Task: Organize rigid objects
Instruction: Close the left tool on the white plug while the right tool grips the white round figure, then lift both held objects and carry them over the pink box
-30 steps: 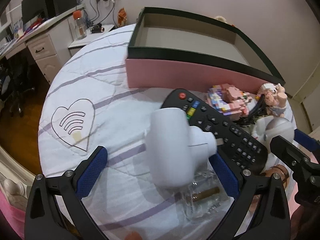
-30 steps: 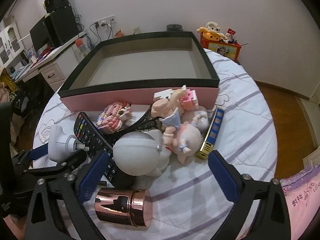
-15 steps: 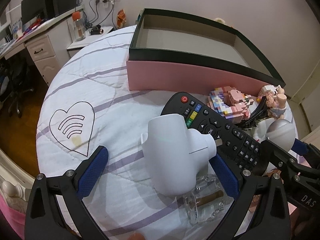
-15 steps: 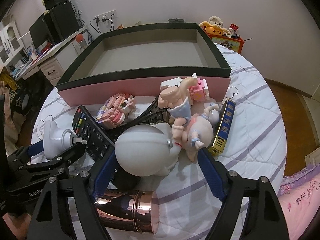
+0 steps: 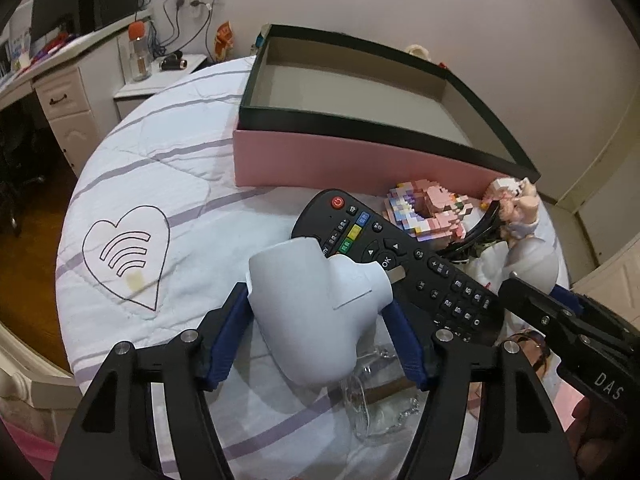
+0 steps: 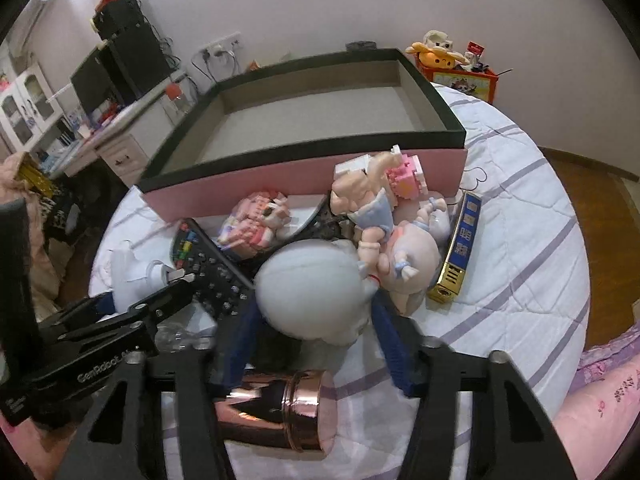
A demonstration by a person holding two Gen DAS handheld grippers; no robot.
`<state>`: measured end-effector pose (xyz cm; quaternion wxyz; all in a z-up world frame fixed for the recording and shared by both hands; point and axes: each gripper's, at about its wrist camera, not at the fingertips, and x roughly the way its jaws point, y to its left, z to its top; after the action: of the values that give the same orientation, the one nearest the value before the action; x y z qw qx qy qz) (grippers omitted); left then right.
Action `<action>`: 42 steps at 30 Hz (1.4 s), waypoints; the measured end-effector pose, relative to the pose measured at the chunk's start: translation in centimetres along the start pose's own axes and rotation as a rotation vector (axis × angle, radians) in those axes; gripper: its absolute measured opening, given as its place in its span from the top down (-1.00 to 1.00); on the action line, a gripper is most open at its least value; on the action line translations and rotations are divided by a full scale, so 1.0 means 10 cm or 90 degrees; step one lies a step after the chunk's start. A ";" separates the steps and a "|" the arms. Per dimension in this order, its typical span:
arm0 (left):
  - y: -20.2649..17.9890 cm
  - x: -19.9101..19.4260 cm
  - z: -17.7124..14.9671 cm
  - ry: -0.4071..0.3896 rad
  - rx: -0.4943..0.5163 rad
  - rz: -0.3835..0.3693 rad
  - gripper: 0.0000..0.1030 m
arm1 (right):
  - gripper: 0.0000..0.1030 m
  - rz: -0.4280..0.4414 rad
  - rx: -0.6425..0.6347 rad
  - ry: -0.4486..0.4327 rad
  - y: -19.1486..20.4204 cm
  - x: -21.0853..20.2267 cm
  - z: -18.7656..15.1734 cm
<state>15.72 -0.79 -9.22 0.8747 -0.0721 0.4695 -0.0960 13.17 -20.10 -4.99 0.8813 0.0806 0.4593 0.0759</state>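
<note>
Two grippers were at work over a round bed covered in a white quilt (image 5: 168, 152) with lilac stripes. The left gripper (image 5: 316, 328) had its blue pads pressed against both sides of a white adapter (image 5: 316, 312), pinching it; the adapter's metal prong pointed toward a black remote (image 5: 404, 256) lying just beyond it. In the right wrist view the same adapter (image 6: 132, 276) sat at the left edge, beside the remote (image 6: 212, 268).

The right gripper (image 6: 314, 320) had its pads closed in on a pale round toy (image 6: 312, 292), one pad against each flank. Whether the toy was lifted clear of the quilt could not be told. A rose-gold cylinder (image 6: 280, 412) lay on its side directly under that gripper, between its arms.

Behind the pile stood a pink box (image 6: 304, 176) with a black rim, its grey interior open to view; in the left view the box (image 5: 344, 160) stood just past the remote's top end. Against its front wall lay a pink brick figure (image 6: 260, 220), and to the right of that a doll (image 6: 372, 216) tangled with a second pink-and-white brick piece (image 6: 404, 176). A blue-and-gold harmonica (image 6: 460, 248) lay at the right end of the pile, touching the doll heap. A clear glass item (image 5: 380, 404) rested on the quilt under the left gripper's right finger. A heart outline (image 5: 124, 252) was printed on the quilt, well apart from the objects.
</note>
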 end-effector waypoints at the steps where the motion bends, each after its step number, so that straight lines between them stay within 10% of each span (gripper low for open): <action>1: 0.01 -0.02 0.00 -0.002 -0.002 -0.003 -0.30 | 0.05 0.001 0.000 -0.001 0.00 0.00 0.01; 42: 0.07 0.04 -0.03 -0.014 0.015 0.044 -0.39 | -0.07 -0.029 0.036 -0.027 0.01 0.32 0.00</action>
<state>15.77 -0.26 -9.88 0.8836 -0.0462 0.4606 -0.0702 14.98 -19.39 -7.51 0.8898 0.0969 0.4440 0.0413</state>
